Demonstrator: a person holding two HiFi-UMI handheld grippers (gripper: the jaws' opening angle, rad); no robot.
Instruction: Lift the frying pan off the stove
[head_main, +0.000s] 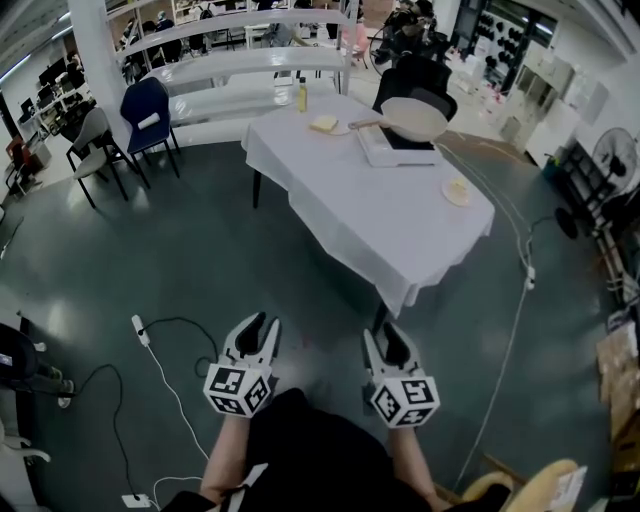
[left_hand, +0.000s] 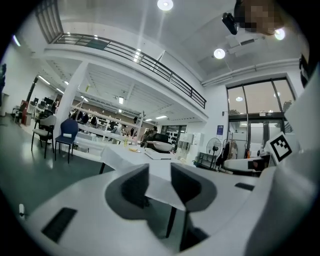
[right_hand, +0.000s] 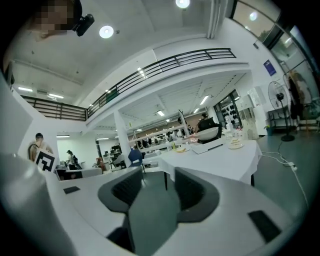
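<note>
Jaws apart; stove (head_main: 392, 155) half beneath pan (head_main: 414, 118)

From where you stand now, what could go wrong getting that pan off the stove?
1. The white cable trails over the floor right of the table; approaching there risks a trip or tug.
2. The frying pan sits on the stove at the table's far end, handle pointing sideways: probably an awkward reach past the plate.

- One bench (head_main: 400, 230)
- One frying pan (head_main: 412, 118), one stove (head_main: 398, 150)
- Two plates: far plate (head_main: 327, 126), near plate (head_main: 457, 190)
- One bottle (head_main: 301, 97)
- Two chairs, far left: blue chair (head_main: 148, 108), grey chair (head_main: 92, 135)
- One fan (head_main: 612, 155), far right
- Two, near: left hand-held gripper (head_main: 260, 326), right hand-held gripper (head_main: 386, 332)
</note>
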